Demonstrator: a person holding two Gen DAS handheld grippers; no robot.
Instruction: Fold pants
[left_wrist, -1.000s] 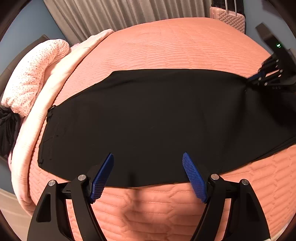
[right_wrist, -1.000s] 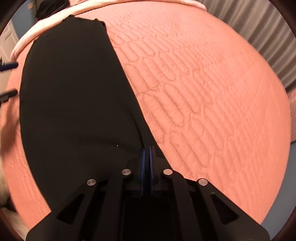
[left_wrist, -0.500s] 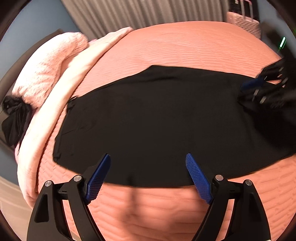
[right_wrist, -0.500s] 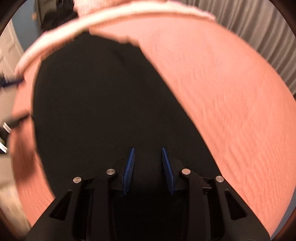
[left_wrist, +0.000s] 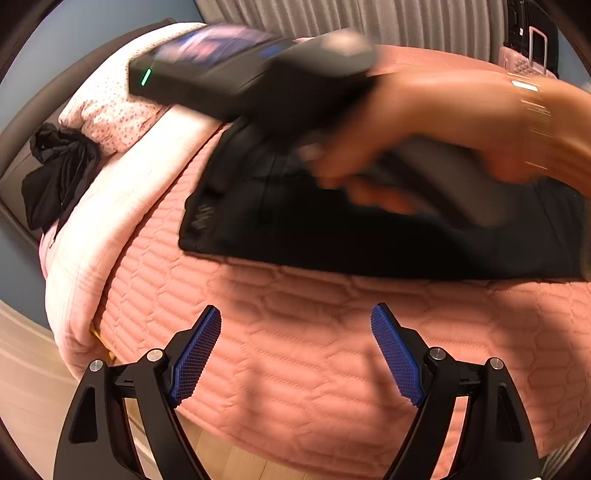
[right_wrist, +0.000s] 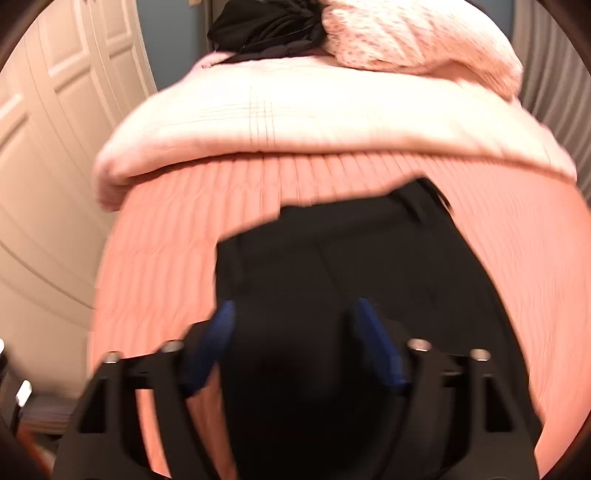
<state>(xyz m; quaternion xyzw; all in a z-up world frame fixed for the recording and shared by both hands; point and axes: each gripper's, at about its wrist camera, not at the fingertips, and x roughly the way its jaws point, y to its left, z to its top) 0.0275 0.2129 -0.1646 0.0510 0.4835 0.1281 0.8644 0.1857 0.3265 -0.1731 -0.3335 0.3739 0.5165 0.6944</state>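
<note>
The black pants (left_wrist: 332, 236) lie flat on the salmon quilted bed (left_wrist: 295, 350), waistband end toward the pillows. My left gripper (left_wrist: 295, 350) is open and empty, hovering over bare quilt short of the pants' near edge. My right gripper (right_wrist: 299, 339) is open and empty, its blue pads (right_wrist: 221, 332) spread above the pants (right_wrist: 332, 258) near the waistband. In the left wrist view the right gripper's body (left_wrist: 258, 81) and the hand holding it pass blurred over the pants.
A pale pink blanket (right_wrist: 295, 122) is folded back at the head of the bed, with a dotted pillow (right_wrist: 406, 33) and a bundle of black cloth (right_wrist: 266, 29) beyond it. A white panelled door (right_wrist: 55, 147) stands left. Wooden floor (left_wrist: 22, 369) lies below the bed's edge.
My right gripper let go of the pants leg, opened, and swept along the pants toward the waistband. My left gripper stayed open and drew back off the pants over the bed's edge.
</note>
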